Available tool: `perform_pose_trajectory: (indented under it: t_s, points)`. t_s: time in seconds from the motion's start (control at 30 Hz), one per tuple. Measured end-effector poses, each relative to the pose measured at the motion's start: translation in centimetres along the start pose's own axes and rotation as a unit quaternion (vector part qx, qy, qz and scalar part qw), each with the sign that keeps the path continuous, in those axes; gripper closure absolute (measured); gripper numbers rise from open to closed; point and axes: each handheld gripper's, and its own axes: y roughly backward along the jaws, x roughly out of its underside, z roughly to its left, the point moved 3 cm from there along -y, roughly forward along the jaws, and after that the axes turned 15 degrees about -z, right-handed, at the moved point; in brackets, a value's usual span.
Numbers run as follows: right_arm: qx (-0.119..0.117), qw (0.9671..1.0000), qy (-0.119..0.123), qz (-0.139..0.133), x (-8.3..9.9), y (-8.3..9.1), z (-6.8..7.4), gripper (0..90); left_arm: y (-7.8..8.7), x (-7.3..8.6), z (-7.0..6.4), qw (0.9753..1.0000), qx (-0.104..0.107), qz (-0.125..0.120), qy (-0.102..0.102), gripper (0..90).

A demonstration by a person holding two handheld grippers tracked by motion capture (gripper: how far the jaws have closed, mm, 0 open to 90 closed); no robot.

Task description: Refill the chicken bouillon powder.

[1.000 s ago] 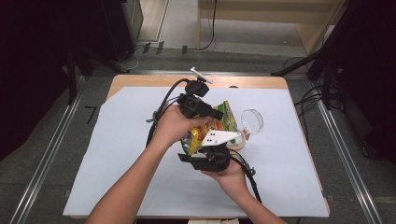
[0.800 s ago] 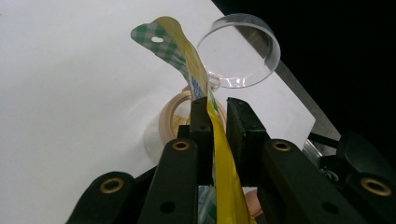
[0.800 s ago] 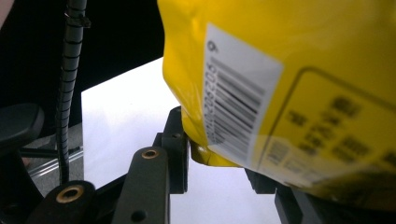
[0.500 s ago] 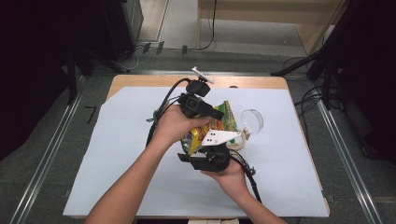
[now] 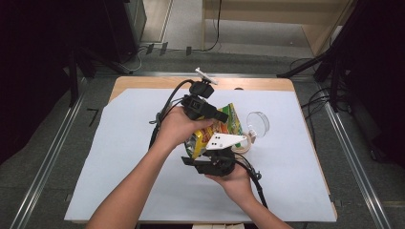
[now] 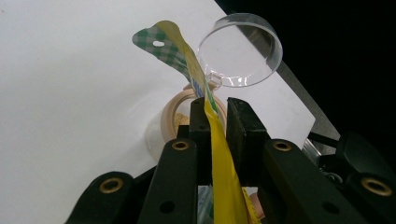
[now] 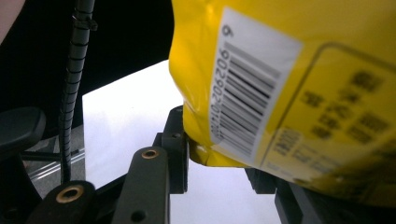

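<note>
White tabletop (image 5: 119, 157), a yellow snack bag (image 5: 217, 129) held above it.
Left gripper (image 6: 215, 122) pinches its top seam; right gripper (image 7: 219, 154) clamps its barcoded bottom corner.

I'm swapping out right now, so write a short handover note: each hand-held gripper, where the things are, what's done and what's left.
Left hand-held gripper: shut on the upper edge of the yellow snack bag, near its green checked top.
Right hand-held gripper: jaws on either side of the bag's bottom corner by the barcode; whether they clamp it is not clear.
Bag is held up above the white table cover, beside the tape roll and the clear round lid.
Done: bag lifted and gripped at the top edge.
Left: probably opening it; whether the top is still sealed is hard to tell.
</note>
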Motion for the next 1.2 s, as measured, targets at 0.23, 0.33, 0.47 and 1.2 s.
perform_pose_trajectory:
  t_s: [0.23,0.33,0.47,1.2]
  points:
    - [0.0,1.0,0.0,0.005,0.1,-0.06,-0.03,66.9,0.03,0.21,0.23,1.0,0.002,-0.005,0.005,81.1]
    - [0.001,1.0,-0.001,0.004,0.07,-0.06,0.04,66.9,0.1,0.17,0.24,1.0,0.004,-0.006,0.007,81.2]
    - [0.002,1.0,-0.005,0.001,0.0,-0.04,0.15,66.9,0.11,0.12,0.23,1.0,0.004,-0.005,0.007,81.3]
    - [0.004,0.9999,-0.011,0.007,-0.07,0.01,-0.08,66.9,-0.19,-0.03,0.08,1.0,0.001,-0.001,0.001,80.4]
